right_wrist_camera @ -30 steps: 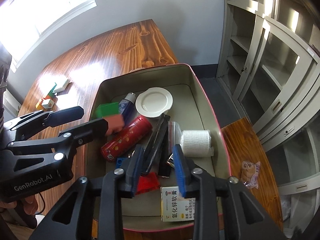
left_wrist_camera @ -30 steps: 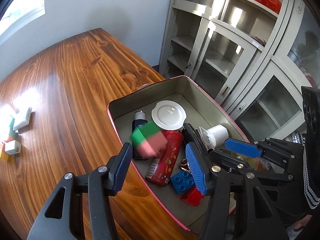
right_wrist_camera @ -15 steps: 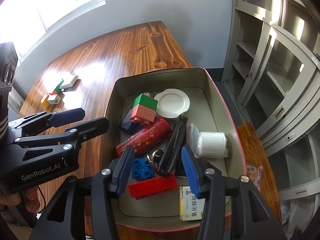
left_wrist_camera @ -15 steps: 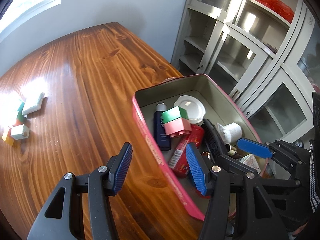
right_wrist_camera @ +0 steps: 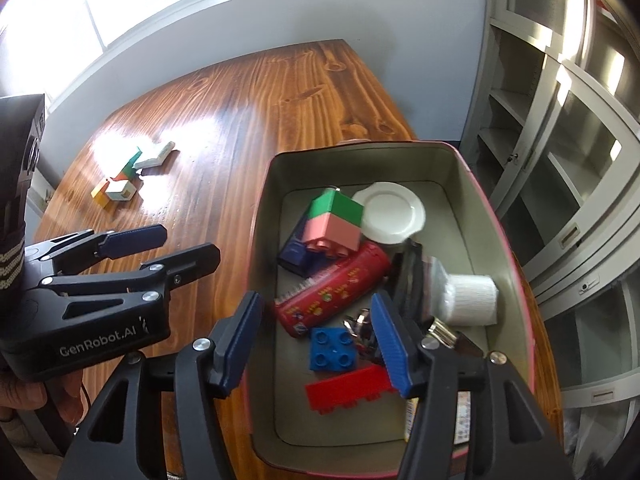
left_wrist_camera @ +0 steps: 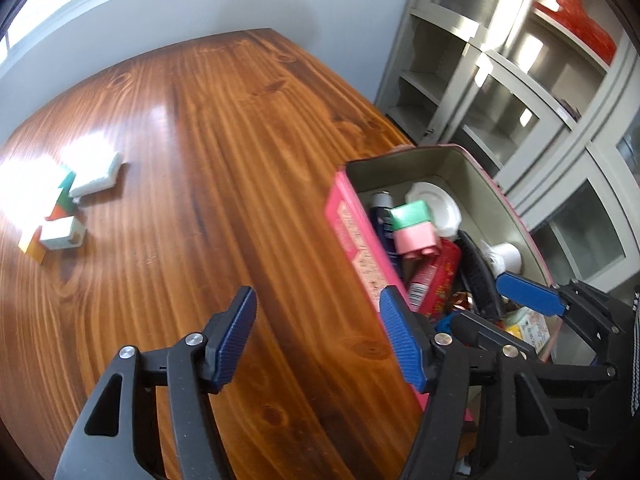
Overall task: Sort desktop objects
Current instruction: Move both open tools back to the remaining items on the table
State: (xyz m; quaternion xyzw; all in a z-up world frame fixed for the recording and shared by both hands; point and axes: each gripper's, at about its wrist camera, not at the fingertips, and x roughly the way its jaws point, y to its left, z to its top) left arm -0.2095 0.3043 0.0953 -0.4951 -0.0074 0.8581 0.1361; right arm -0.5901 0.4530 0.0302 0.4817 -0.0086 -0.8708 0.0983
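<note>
A pink-rimmed metal tin (right_wrist_camera: 500,216) stands at the right end of the wooden table. In it lie a green-and-pink brick (right_wrist_camera: 332,220), a white plate (right_wrist_camera: 394,212), a red tube (right_wrist_camera: 336,284), a blue brick (right_wrist_camera: 332,348), a red brick (right_wrist_camera: 348,388) and a white roll (right_wrist_camera: 472,300). My right gripper (right_wrist_camera: 316,324) hovers over the tin's near end. Its jaws are opening with nothing gripped. My left gripper (left_wrist_camera: 318,320) hangs over bare wood left of the tin (left_wrist_camera: 352,224). Its jaws are also opening and hold nothing.
Small coloured blocks (left_wrist_camera: 60,216) and a white ridged piece (left_wrist_camera: 98,176) sit in sun glare at the table's far left. Grey glass-door cabinets (right_wrist_camera: 560,140) stand close to the right of the table. A hand holds the left gripper (right_wrist_camera: 180,245).
The green-and-pink brick has dropped from between the left jaws and come to rest in the tin. The left gripper has swung left off the tin. Both pairs of jaws stand wider.
</note>
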